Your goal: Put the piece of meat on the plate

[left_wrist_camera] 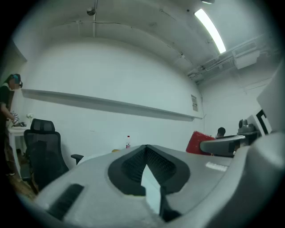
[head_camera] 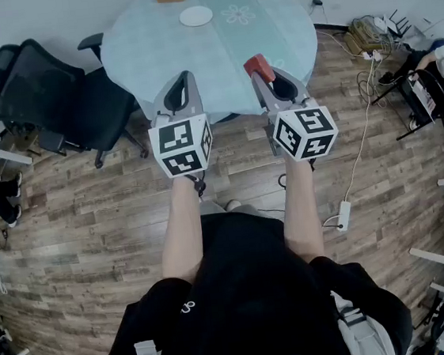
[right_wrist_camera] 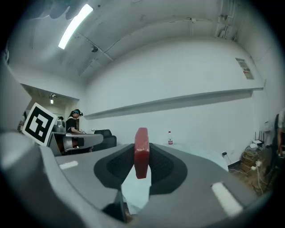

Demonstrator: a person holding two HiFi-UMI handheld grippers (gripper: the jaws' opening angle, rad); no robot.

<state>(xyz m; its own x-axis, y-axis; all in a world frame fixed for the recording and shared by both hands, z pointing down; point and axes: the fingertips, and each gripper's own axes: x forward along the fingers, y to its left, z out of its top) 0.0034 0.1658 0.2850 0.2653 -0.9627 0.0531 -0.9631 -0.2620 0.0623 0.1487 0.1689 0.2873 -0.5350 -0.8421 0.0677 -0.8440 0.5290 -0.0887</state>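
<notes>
head view looks steeply down; gripper views look level past their fingers point(right_wrist_camera: 113, 169), seemingly sharing the table point(head_camera: 161, 60).

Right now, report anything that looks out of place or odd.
Nothing is spilled or damaged. The only thing out of place is the piece of meat, clamped on edge in the right tongs over the near side of the table, while the plate on the far side sits bare.
</notes>
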